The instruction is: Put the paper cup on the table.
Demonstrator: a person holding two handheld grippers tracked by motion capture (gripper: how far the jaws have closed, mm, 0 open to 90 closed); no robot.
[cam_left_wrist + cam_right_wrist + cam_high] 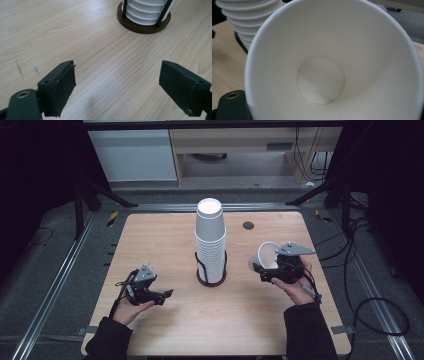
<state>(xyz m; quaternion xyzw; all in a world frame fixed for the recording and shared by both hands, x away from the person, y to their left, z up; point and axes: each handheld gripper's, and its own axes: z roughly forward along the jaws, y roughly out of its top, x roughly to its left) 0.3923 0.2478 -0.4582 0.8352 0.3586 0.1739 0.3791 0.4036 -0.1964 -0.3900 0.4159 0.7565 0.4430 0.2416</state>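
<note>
A tall stack of upturned white paper cups (210, 240) stands in a dark round holder (211, 281) at the table's middle. To its right, my right gripper (260, 271) is shut on a single white paper cup (266, 256) held off the table on its side. In the right gripper view that cup (322, 80) shows its hollow inside, with the stack (249, 17) behind at the upper left. My left gripper (167, 295) rests low at the left, pointing toward the holder. Its jaws stand apart over bare wood, my left gripper (117, 85) open, and the holder base (143, 26) lies ahead.
The wooden table (150, 235) has a small black round plug (248, 225) behind the stack. Metal rails run along both sides of the table, and cables (370, 305) lie on the floor at the right. A desk and a cabinet stand beyond the far edge.
</note>
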